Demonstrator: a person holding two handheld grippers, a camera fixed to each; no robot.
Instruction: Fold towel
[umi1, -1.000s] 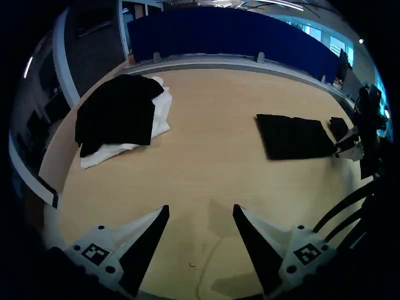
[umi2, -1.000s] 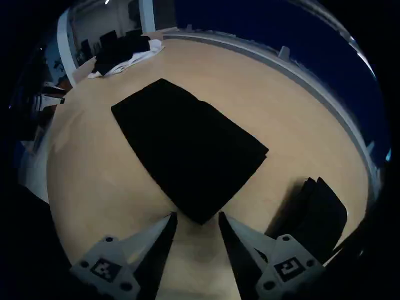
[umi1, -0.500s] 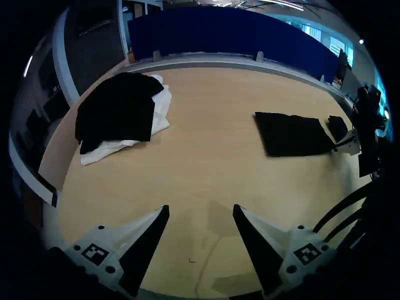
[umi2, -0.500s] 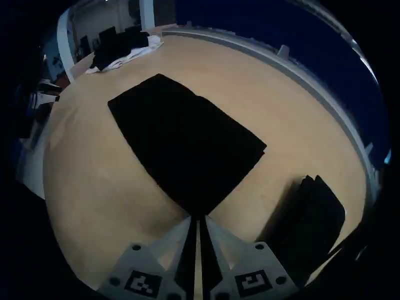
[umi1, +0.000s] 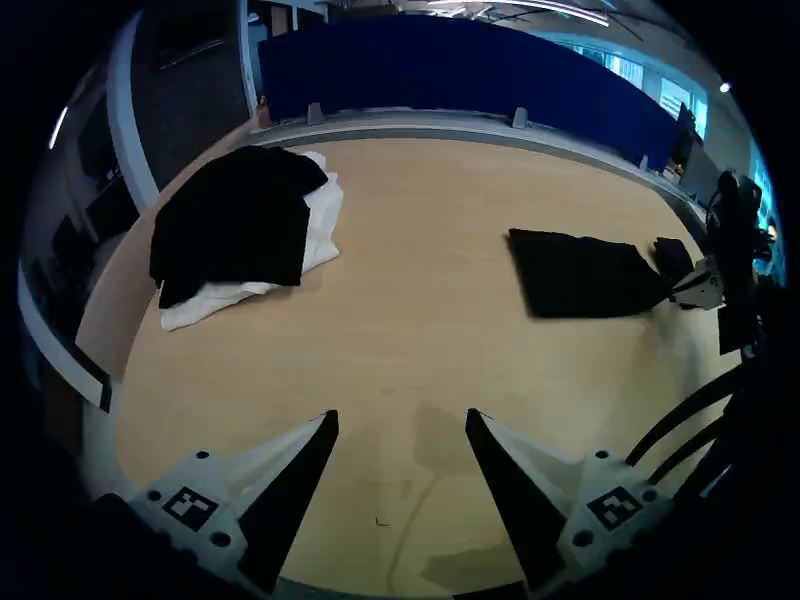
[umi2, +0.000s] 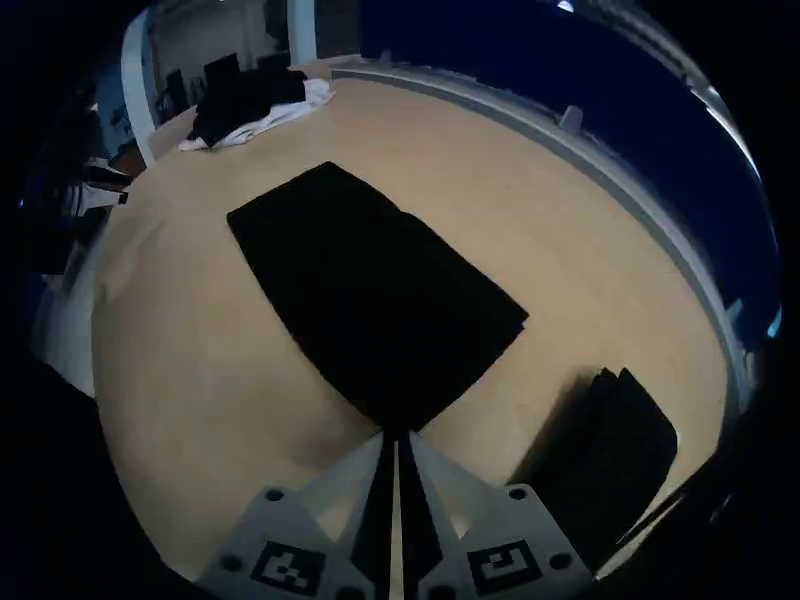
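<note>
A long blue partition (umi1: 450, 70) backs the wide pale wooden bench (umi1: 420, 280). The black towel (umi2: 370, 290) lies flat at mid-bench, right of a heap of black and white cloth (umi1: 240, 225) at the far left, with a small folded dark stack (umi2: 610, 450) beside it. A second ago the right gripper (umi2: 397, 470) stood open at the towel's near corner; its fingers are now closed on that corner, so the fold is probably about to start. The left gripper (umi1: 400, 440) hangs open over bare wood.
</note>
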